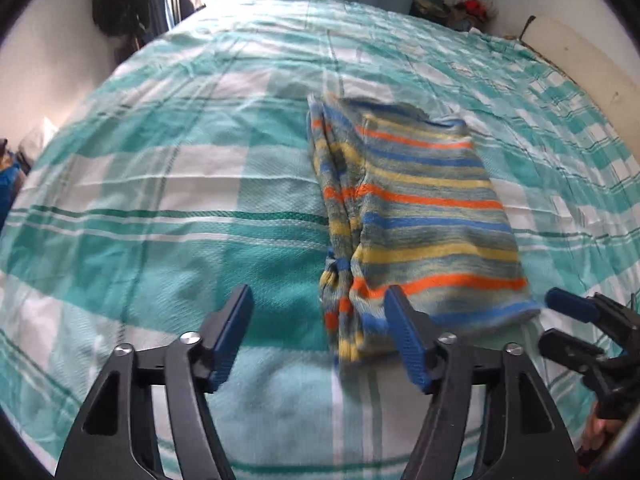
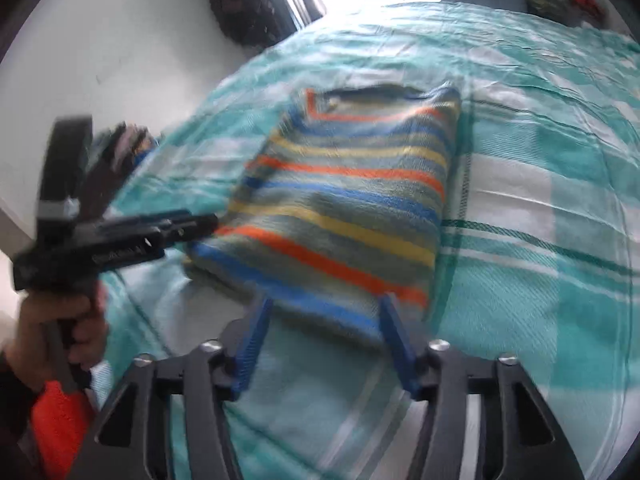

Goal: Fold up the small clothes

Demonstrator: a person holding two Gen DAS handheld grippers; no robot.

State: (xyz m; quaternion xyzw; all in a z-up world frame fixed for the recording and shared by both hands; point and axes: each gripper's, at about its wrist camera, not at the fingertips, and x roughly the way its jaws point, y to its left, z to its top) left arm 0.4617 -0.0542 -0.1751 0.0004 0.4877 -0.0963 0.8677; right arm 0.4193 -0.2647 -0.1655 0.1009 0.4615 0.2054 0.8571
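A small striped knit garment (image 1: pixel 416 216), in blue, orange, yellow and grey bands, lies folded lengthwise on the bed; it also shows in the right wrist view (image 2: pixel 344 208). My left gripper (image 1: pixel 316 308) is open and empty, just in front of the garment's near left corner. My right gripper (image 2: pixel 324 312) is open and empty at the garment's near hem. The right gripper also shows at the right edge of the left wrist view (image 1: pixel 560 320). The left gripper, held by a hand, appears at the left of the right wrist view (image 2: pixel 120 236).
The bed is covered by a teal and white checked sheet (image 1: pixel 160 184). A white wall and a dark hanging bag (image 1: pixel 116 0) are at the far left. A pile of clothes (image 1: pixel 464 0) sits at the far right corner. A bright window is behind the bed.
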